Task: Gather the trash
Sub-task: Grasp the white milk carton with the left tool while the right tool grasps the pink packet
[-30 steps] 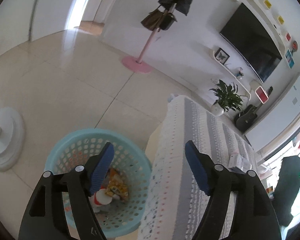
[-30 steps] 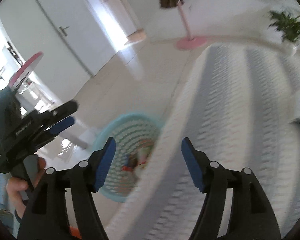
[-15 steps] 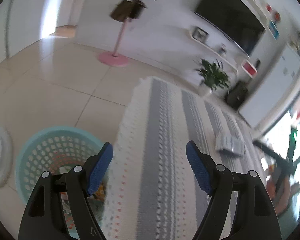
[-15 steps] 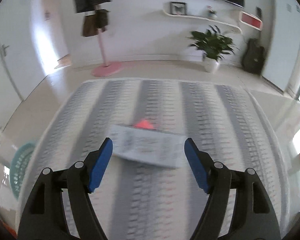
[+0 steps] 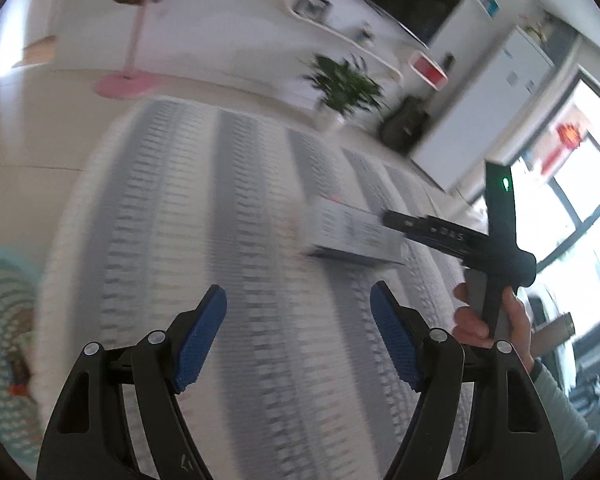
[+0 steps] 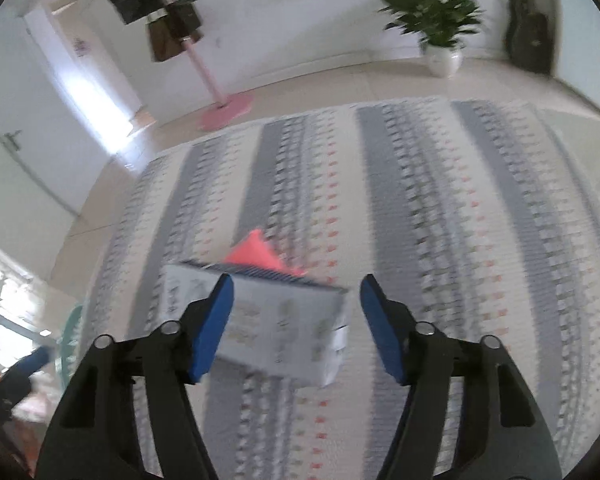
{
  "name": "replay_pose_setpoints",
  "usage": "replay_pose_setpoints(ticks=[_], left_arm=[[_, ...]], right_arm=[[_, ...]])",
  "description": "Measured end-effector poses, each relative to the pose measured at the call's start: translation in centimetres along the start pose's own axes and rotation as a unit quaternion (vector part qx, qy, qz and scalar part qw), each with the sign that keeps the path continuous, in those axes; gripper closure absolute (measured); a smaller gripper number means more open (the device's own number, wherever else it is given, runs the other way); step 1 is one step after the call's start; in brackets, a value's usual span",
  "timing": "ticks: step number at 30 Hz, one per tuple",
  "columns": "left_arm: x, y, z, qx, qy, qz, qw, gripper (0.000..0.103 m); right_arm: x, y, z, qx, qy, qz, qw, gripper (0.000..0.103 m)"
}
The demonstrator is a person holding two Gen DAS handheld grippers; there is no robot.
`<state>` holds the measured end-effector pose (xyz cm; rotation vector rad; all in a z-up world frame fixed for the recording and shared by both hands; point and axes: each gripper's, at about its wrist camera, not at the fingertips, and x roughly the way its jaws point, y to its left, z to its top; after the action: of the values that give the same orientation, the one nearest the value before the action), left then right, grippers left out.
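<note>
2 black hand-held grippers with blue pads hang over a grey-and-white striped woven cloth point(image 6: 440, 208), both with fingers spread wide and nothing between the pads. The right gripper point(image 6: 296, 328) hovers just above a flat white printed cardboard box point(image 6: 276, 332) that lies on the cloth, its left finger crossing the box's near-left part; a coral-red scrap point(image 6: 256, 250) shows just behind the box. The left gripper point(image 5: 298, 338) points across the cloth toward that box point(image 5: 352, 236). At the left edge stands a turquoise perforated plastic basket point(image 5: 0, 280) holding litter.
</note>
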<state>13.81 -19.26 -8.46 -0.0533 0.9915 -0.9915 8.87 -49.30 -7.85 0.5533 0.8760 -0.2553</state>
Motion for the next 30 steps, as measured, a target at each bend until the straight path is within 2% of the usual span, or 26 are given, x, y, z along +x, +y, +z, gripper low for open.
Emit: replay_pose_setpoints(ticks=[3,5,9,11,13,15,18,21,26,30], left_arm=[[3.3,-0.3,0.0,-0.026,0.03,-0.03,0.9988,0.036],[4.8,0.3,-0.1,-0.057,0.036,-0.04,0.9969,0.039],[5.3,1.6,0.2,-0.082,0.024,-0.028,0.9959,0.038],[5.2,2.4,0.8,-0.086,0.019,-0.016,0.9959,0.035],[5.0,2.8,1.3,-0.091,0.016,-0.001,0.9957,0.026],[5.1,3.2,2.1,-0.097,0.014,0.007,0.9951,0.023],[6.9,2.8,3.3,-0.121,0.035,0.013,0.992,0.021],[9.2,1.8,3.7,-0.151,0.052,0.029,0.9868,0.021],[13.4,0.7,4.9,-0.174,0.066,0.097,0.9778,0.02],[15.5,-0.4,6.3,-0.122,0.066,0.15,0.9789,0.02]], right_arm=[[0.0,0.7,-0.9,-0.006,0.01,0.028,1.0,0.047],[0.0,1.1,-1.4,0.001,0.016,0.059,0.998,0.047],[0.3,2.5,-2.7,0.012,0.042,0.137,0.99,0.047],[0.4,3.4,-3.3,0.007,0.054,0.168,0.984,0.047],[-0.1,4.0,-3.7,-0.002,0.052,0.173,0.983,0.047],[-1.1,3.8,-3.8,-0.015,0.031,0.146,0.989,0.047],[-2.4,3.2,-3.0,-0.038,-0.012,0.054,0.998,0.047],[-2.6,2.5,-1.8,-0.056,-0.04,-0.023,0.997,0.047],[-1.7,1.8,-1.4,-0.082,-0.042,-0.076,0.993,0.047],[-0.6,1.2,-1.6,-0.095,-0.031,-0.079,0.992,0.047]])
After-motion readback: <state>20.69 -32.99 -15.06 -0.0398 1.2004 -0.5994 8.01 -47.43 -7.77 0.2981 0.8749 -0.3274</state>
